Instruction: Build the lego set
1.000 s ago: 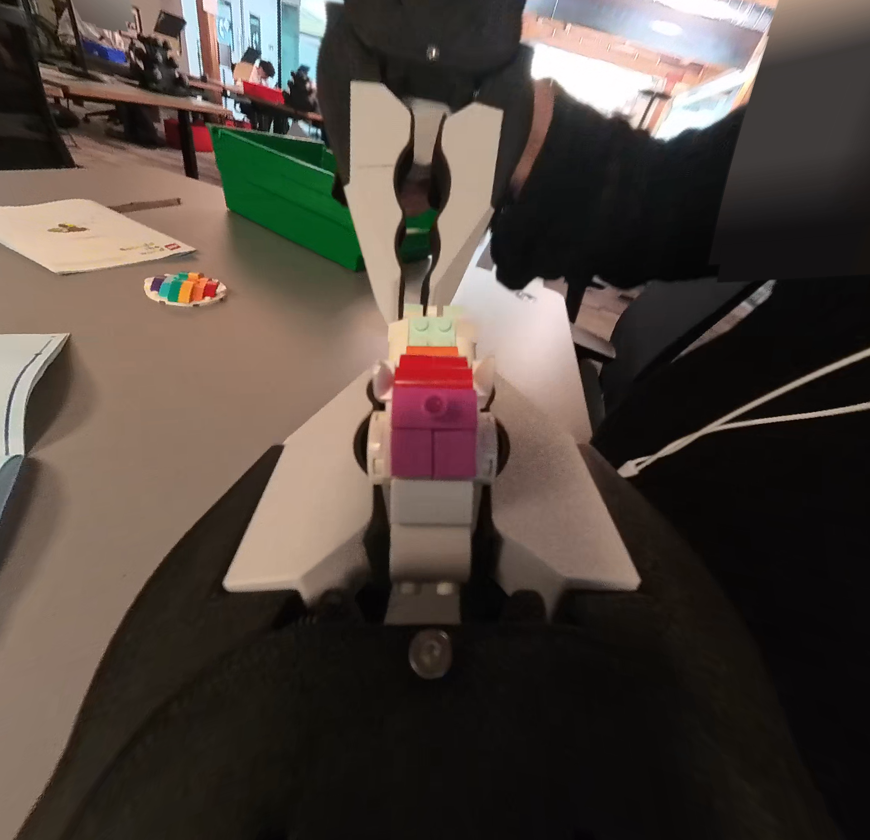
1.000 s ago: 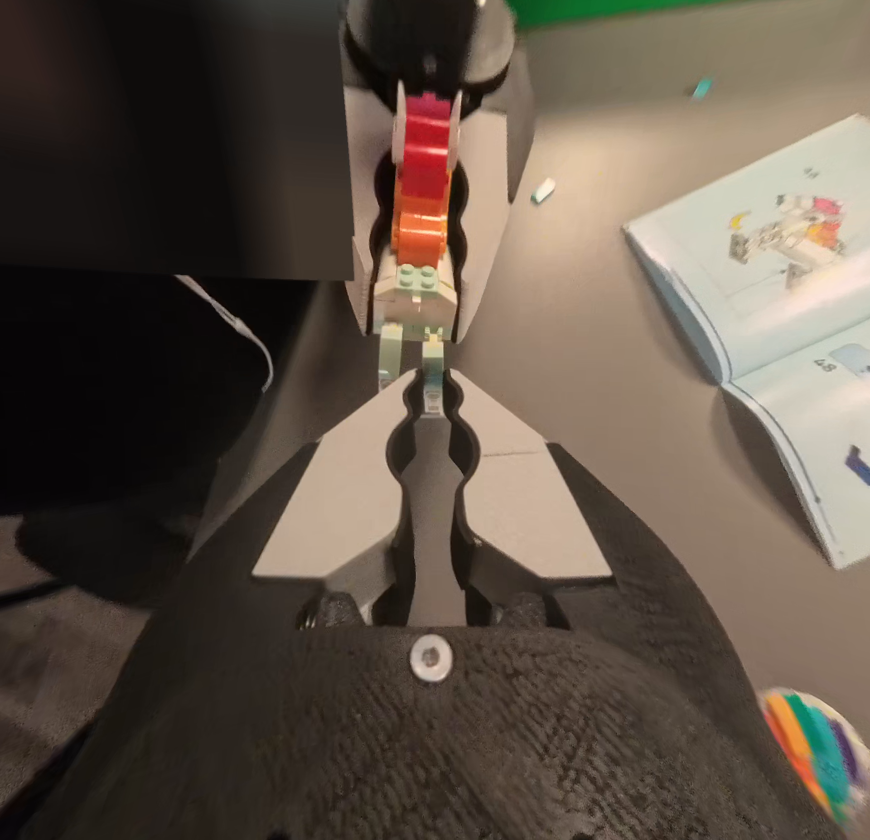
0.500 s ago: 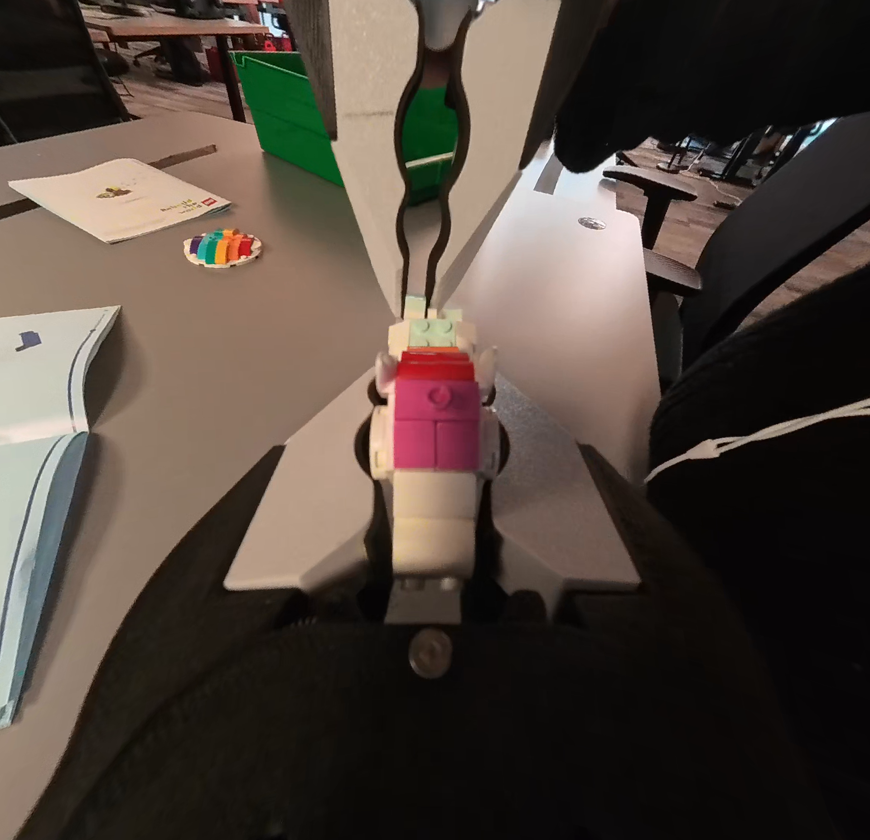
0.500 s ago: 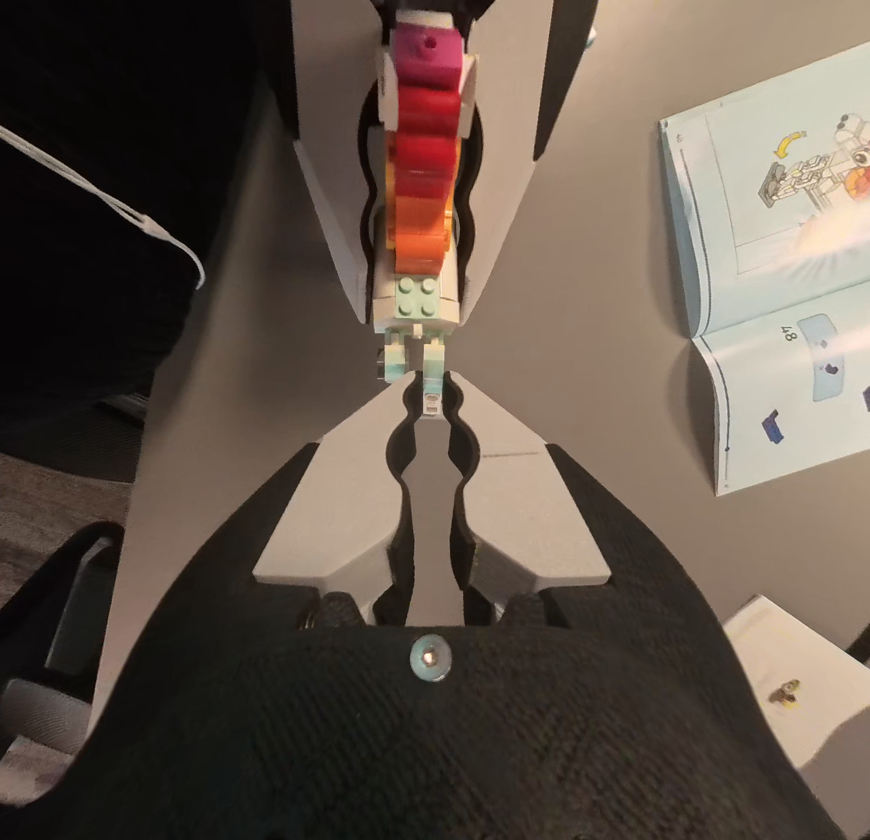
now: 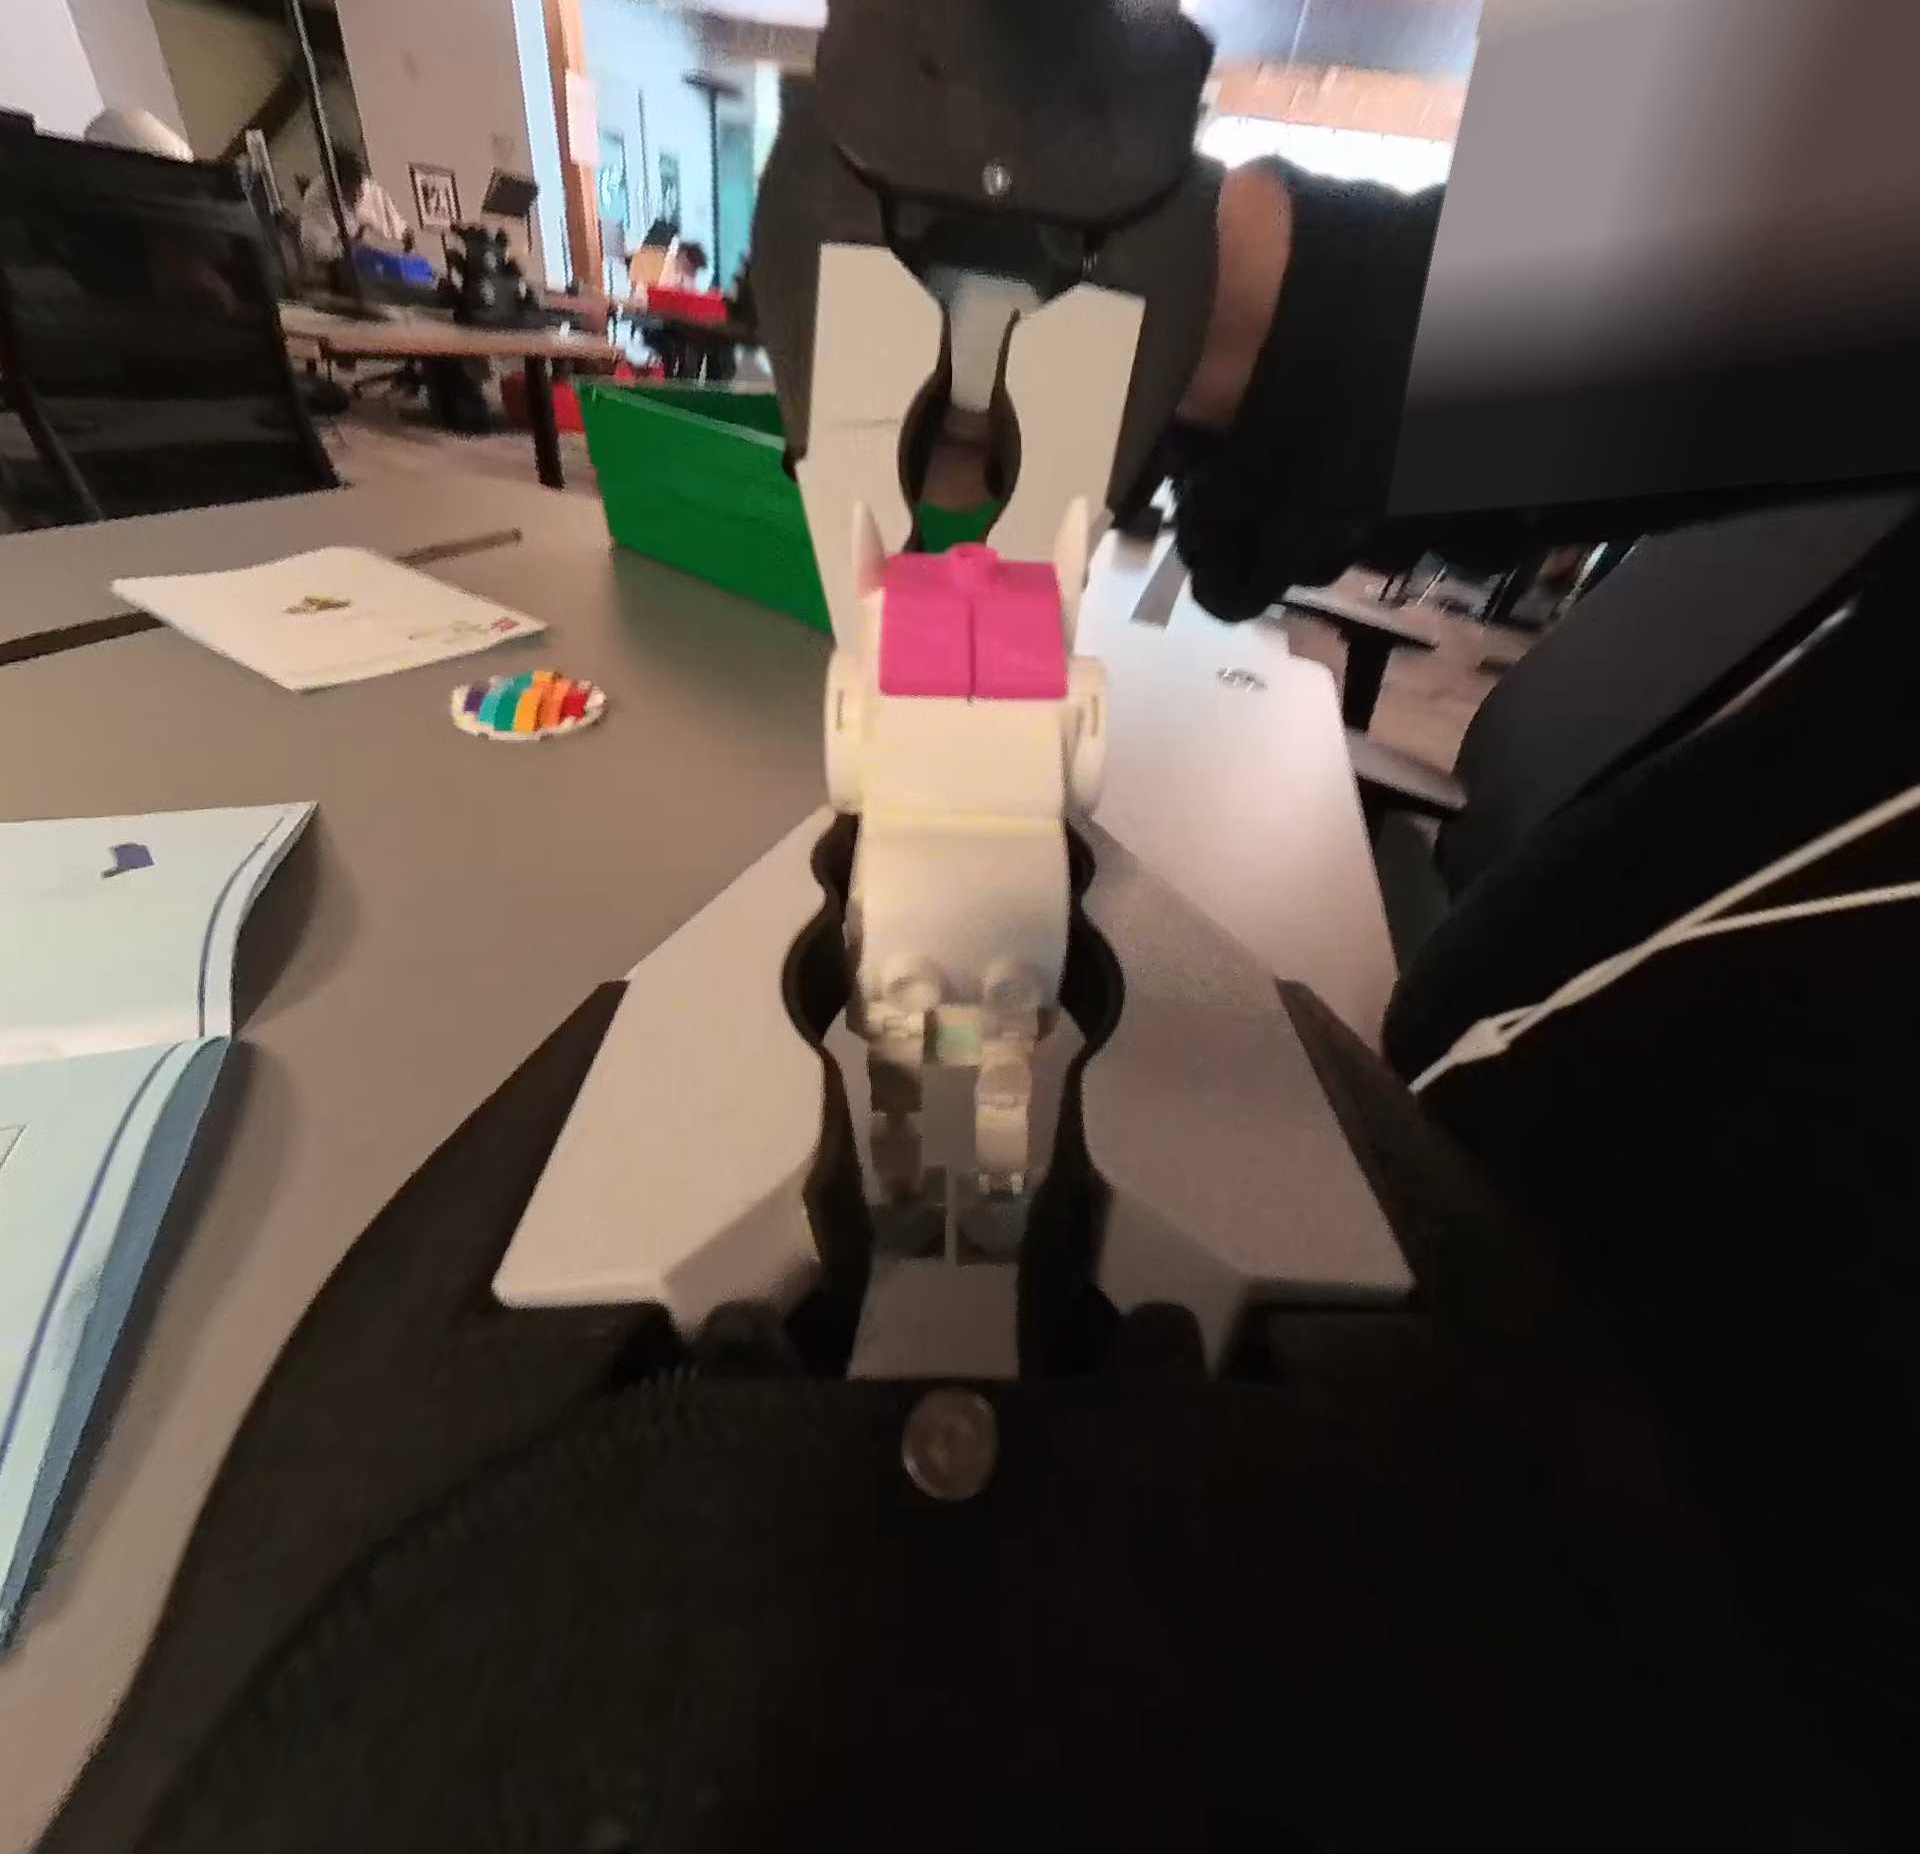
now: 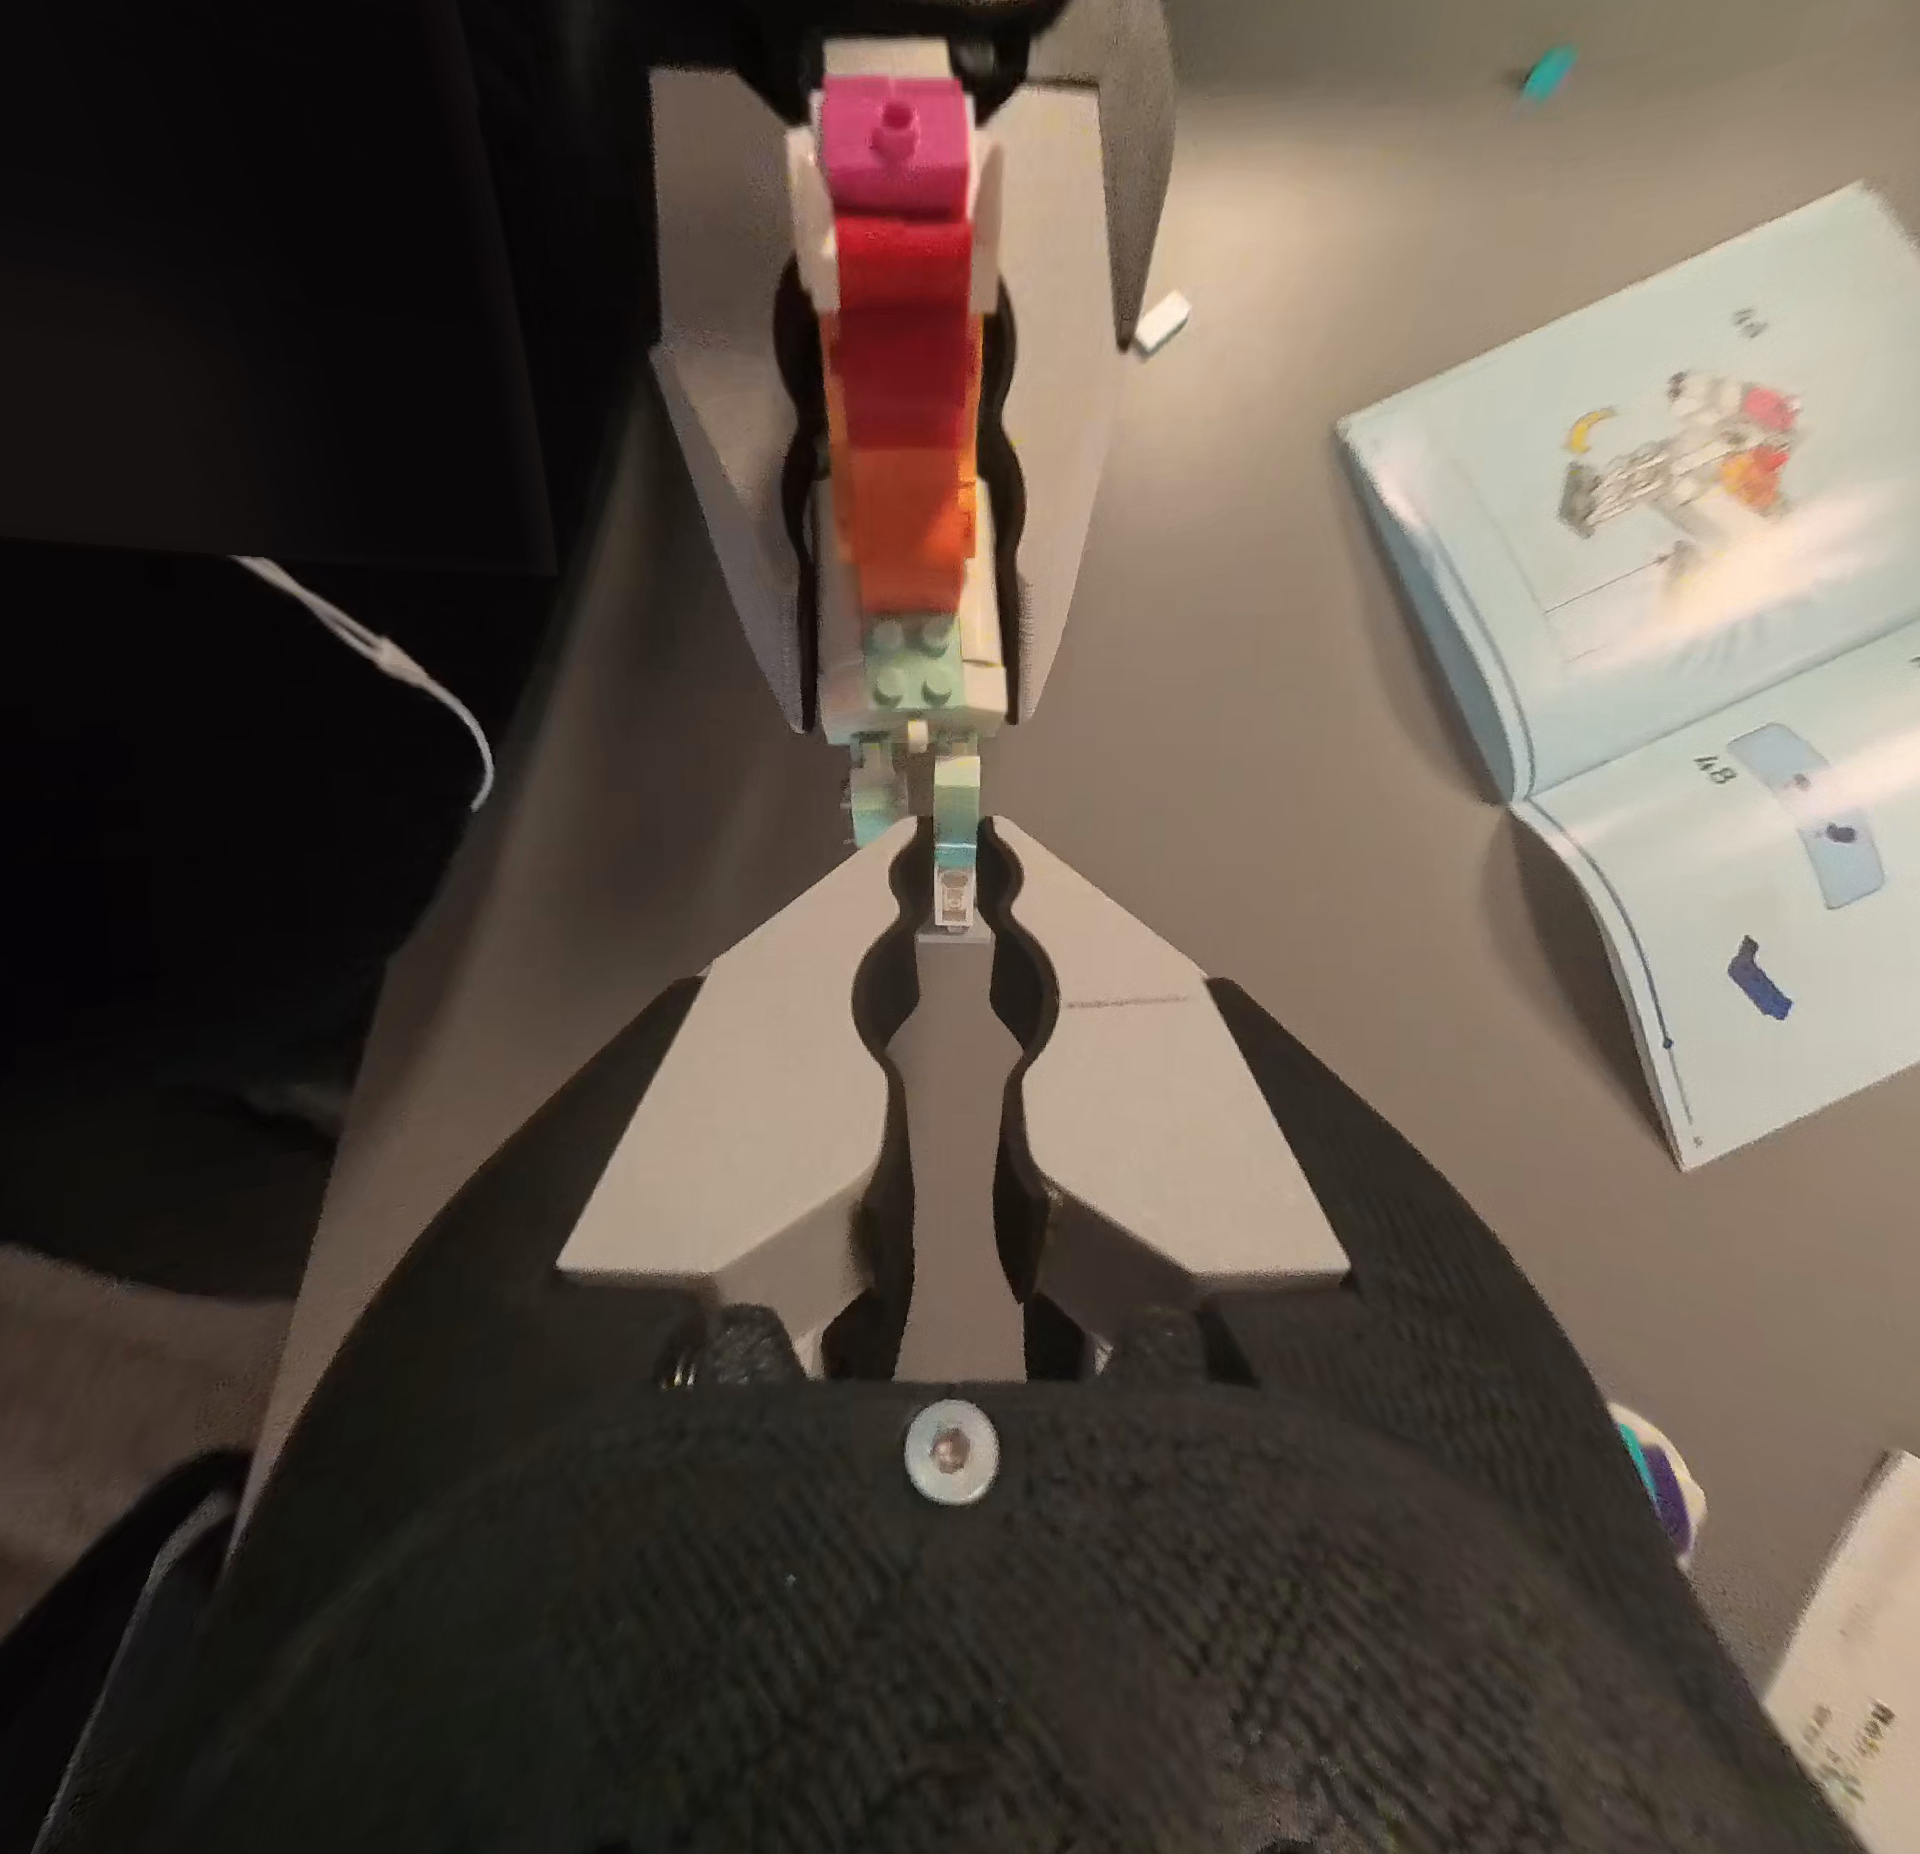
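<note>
We have the model (image 5: pixel 961 765) clamped between the fingers of our left gripper (image 5: pixel 961 838), which hold its white body on both sides, pink cap facing out past the tips. From the right wrist view the same model (image 6: pixel 904 433) runs pink, red, orange, then a mint plate nearest us. Our right gripper (image 6: pixel 951 848) sits just beyond that end, its tips pinched on a thin mint leg (image 6: pixel 956 817) that hangs from the model; a second leg (image 6: pixel 871 802) stands just beside it, free.

The build looks well along: body, coloured back and both legs appear to be on. What we seem to be doing now is seating or adjusting that leg. What is left we can only guess. The open booklet (image 6: pixel 1621 599) to the right of our right gripper shows later steps, and a small rainbow disc (image 5: pixel 528 705) lies on the table (image 5: pixel 416 921) left of our left gripper, apart from the model, perhaps yet to be joined. A green bin (image 5: pixel 696 495) stands farther off.
</note>
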`<control>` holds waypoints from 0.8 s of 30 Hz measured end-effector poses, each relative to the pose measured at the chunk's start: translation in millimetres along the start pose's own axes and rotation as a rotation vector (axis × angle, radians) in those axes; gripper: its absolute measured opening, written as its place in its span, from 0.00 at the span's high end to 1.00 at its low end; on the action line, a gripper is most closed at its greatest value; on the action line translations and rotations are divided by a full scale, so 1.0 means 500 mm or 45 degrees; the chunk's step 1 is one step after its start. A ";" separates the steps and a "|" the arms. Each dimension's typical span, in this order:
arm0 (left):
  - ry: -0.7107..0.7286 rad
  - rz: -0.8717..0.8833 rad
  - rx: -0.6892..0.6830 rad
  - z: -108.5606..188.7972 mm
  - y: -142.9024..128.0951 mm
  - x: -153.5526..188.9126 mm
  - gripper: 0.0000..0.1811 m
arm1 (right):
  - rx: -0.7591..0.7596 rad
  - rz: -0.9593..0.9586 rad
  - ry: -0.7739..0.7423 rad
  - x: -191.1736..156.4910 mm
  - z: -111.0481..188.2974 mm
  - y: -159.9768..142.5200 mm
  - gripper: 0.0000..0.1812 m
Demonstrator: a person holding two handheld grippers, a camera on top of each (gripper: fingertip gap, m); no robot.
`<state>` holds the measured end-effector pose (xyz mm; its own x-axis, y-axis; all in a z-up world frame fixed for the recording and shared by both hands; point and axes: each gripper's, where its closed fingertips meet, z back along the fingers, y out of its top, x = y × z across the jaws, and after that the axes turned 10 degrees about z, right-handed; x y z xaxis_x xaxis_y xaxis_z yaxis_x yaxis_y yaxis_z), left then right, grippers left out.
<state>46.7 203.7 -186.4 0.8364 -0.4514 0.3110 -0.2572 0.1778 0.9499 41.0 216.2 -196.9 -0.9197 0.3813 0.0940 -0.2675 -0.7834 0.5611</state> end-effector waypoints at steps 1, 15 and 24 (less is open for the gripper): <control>-0.028 0.013 0.050 0.006 0.011 0.004 0.80 | 0.039 0.002 -0.019 0.001 0.005 0.011 0.97; -0.127 -0.132 0.305 0.042 0.064 0.044 0.79 | 0.056 0.129 -0.165 -0.004 0.041 0.083 0.97; 0.052 -0.330 0.157 0.020 0.034 0.025 0.80 | -0.233 0.251 -0.234 0.003 0.033 0.051 0.97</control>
<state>47.8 192.3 -165.9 0.9002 -0.4316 0.0582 -0.0874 -0.0480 0.9950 37.5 204.8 -168.9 -0.8959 0.2830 0.3424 -0.1523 -0.9197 0.3618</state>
